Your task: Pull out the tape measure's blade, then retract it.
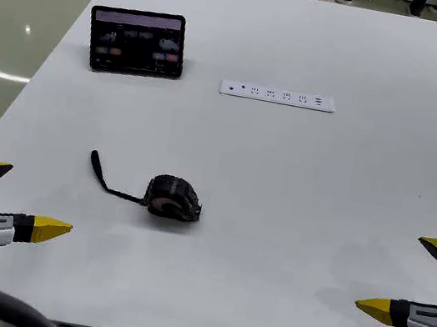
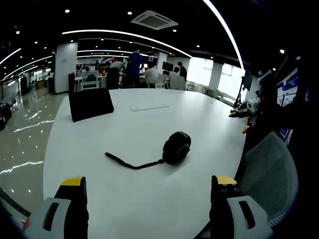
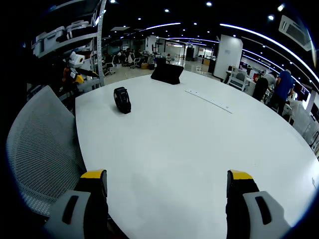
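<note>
Currently: white table (image 1: pixel 283 183), left gripper (image 1: pixel 34 199) at lower left, right gripper (image 1: pixel 394 273) at lower right, both jaws wide, gripping nothing. Tablet (image 1: pixel 137 41) upper left, power strip (image 1: pixel 277 95) top centre. Tape measure (image 1: pixel 172 198) lies left of centre, strap trailing left.

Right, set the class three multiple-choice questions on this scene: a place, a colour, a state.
1. Where is the black round tape measure? A) on the white table, nearer the left hand-held gripper; B) on the floor; C) on a chair.
2. The hand-held grippers' fingertips are: A) red; B) yellow; C) green.
3. The left and the right hand-held gripper are: A) shut; B) open, empty; C) clamping the tape measure.
Answers: 1A, it lies left of centre in the head view; 2B, every tip shows yellow; 3B, both pairs of jaws stand apart.
</note>
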Demonstrator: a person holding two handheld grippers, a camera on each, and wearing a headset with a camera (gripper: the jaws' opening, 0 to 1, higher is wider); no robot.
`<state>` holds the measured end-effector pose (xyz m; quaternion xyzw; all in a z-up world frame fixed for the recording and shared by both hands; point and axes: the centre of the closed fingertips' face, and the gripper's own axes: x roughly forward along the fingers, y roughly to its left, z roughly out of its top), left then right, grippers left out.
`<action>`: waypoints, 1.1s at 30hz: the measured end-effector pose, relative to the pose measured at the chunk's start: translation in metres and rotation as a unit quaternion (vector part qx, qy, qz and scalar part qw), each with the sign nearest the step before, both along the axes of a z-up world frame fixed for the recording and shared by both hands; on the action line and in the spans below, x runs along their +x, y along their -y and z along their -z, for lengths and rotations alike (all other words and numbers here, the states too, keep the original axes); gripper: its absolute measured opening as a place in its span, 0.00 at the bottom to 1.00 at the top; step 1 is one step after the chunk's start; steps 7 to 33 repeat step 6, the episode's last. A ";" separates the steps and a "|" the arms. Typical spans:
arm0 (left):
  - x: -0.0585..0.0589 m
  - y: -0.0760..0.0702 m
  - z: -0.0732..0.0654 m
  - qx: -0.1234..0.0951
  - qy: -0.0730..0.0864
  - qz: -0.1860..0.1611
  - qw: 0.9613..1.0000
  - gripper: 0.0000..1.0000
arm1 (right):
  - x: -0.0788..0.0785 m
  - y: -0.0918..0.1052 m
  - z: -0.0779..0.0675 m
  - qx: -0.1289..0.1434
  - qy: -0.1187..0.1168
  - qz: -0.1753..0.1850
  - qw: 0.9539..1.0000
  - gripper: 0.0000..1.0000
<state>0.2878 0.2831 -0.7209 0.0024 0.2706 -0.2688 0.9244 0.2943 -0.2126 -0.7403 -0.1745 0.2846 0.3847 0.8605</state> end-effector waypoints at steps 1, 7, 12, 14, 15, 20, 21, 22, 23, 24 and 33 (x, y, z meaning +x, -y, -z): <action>0.000 -0.001 0.000 0.004 0.002 0.000 1.000 1.00 | 0.000 0.000 0.000 0.000 0.000 -0.001 1.000 0.97; -0.002 -0.004 0.000 0.004 -0.001 0.000 1.000 1.00 | 0.000 -0.001 0.001 0.000 -0.002 -0.001 1.000 0.97; -0.002 -0.004 0.000 0.004 -0.001 0.000 1.000 1.00 | 0.000 -0.001 0.001 0.000 -0.002 -0.001 1.000 0.97; -0.002 -0.004 0.000 0.004 -0.001 0.000 1.000 1.00 | 0.000 -0.001 0.001 0.000 -0.002 -0.001 1.000 0.97; -0.002 -0.004 0.000 0.004 -0.001 0.000 1.000 1.00 | 0.000 -0.001 0.001 0.000 -0.002 -0.001 1.000 0.97; -0.002 -0.004 0.000 0.004 -0.001 0.000 1.000 1.00 | 0.000 -0.001 0.001 0.000 -0.002 -0.001 1.000 0.97; -0.002 -0.004 0.000 0.004 -0.001 0.000 1.000 1.00 | 0.000 -0.001 0.001 0.000 -0.002 -0.001 1.000 0.97; -0.002 -0.004 0.000 0.004 -0.001 0.000 1.000 1.00 | 0.000 -0.001 0.001 0.000 -0.002 -0.001 1.000 0.97; -0.002 -0.004 0.000 0.004 -0.001 0.000 1.000 1.00 | 0.000 -0.001 0.001 0.000 -0.002 -0.001 1.000 0.97; -0.002 -0.004 0.000 0.004 -0.001 0.000 1.000 1.00 | 0.000 -0.001 0.001 0.000 -0.002 -0.001 1.000 0.97; -0.002 -0.004 0.000 0.004 -0.001 0.000 1.000 1.00 | 0.000 -0.001 0.001 0.000 -0.002 -0.001 1.000 0.97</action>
